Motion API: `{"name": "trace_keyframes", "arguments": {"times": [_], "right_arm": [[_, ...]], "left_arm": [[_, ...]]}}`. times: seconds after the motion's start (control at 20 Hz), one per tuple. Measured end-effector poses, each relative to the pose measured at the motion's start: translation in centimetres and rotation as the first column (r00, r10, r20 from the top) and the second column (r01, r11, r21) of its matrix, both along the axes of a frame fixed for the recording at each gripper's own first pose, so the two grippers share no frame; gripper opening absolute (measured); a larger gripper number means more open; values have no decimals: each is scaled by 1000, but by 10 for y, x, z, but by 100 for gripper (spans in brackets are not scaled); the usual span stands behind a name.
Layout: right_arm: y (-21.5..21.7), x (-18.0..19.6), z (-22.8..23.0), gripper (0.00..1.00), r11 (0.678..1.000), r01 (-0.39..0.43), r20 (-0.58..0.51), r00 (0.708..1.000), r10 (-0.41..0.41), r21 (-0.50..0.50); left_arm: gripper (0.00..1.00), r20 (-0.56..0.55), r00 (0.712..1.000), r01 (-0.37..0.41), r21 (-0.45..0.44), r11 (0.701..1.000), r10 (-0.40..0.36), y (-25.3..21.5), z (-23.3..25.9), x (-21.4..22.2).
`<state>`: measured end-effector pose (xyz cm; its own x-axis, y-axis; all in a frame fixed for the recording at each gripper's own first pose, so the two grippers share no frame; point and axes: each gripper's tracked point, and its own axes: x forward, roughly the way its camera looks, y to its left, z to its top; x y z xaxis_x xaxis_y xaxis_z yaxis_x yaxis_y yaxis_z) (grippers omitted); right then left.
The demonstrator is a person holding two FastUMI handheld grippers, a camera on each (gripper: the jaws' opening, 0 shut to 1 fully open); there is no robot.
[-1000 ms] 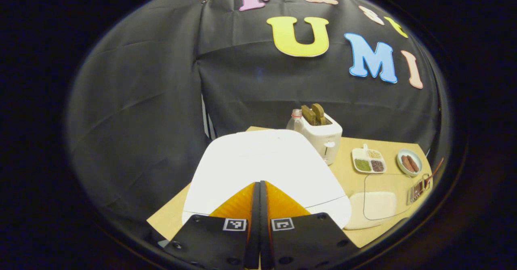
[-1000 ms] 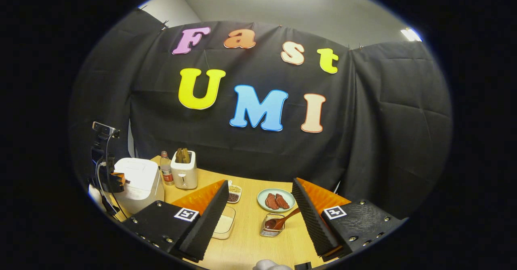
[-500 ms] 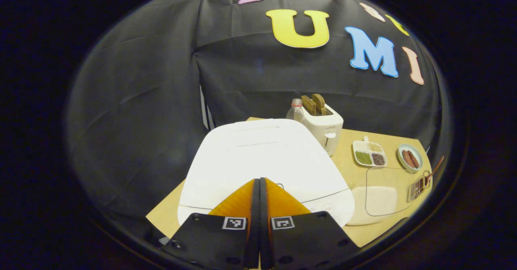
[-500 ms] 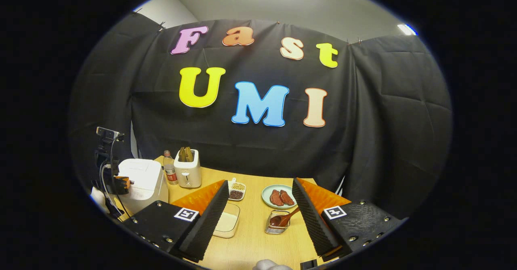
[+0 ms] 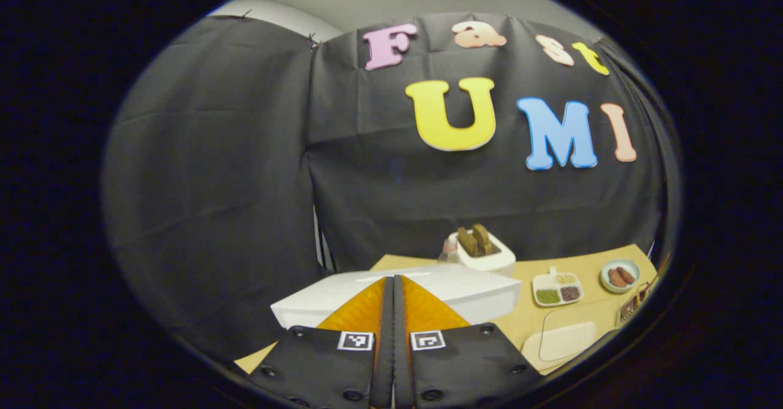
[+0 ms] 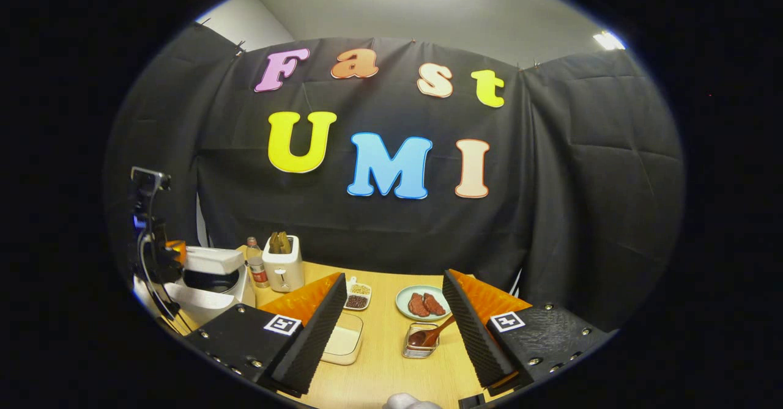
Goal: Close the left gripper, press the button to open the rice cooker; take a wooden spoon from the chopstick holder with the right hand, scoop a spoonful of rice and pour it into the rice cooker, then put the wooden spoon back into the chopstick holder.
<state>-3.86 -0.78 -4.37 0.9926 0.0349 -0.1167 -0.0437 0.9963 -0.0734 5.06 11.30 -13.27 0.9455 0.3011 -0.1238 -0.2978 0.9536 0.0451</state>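
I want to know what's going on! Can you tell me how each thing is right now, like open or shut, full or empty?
Rice cooker: lid popped partly up.
Left gripper: shut, holding nothing.
Right gripper: open, holding nothing.
Wooden spoon: resting in the chopstick holder, untouched.
Rice container: has rice in it.
Toaster: two slices sticking up.
Plate: holds two reddish pieces of food.
Divided dish: compartments filled.
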Motion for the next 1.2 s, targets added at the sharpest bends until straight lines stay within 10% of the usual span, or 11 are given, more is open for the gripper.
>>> {"name": "trace_keyframes", "arguments": {"times": [0.35, 1.2], "right_arm": [[6, 1, 9, 96, 999, -6, 31, 999, 5, 38], [-9, 4, -8, 96, 995, 52, 8, 999, -53, 84]], "left_arm": [[8, 127, 989, 82, -7, 997, -81, -24, 76, -9], [7, 69, 982, 180, -90, 980, -174, -74, 55, -70]]}}
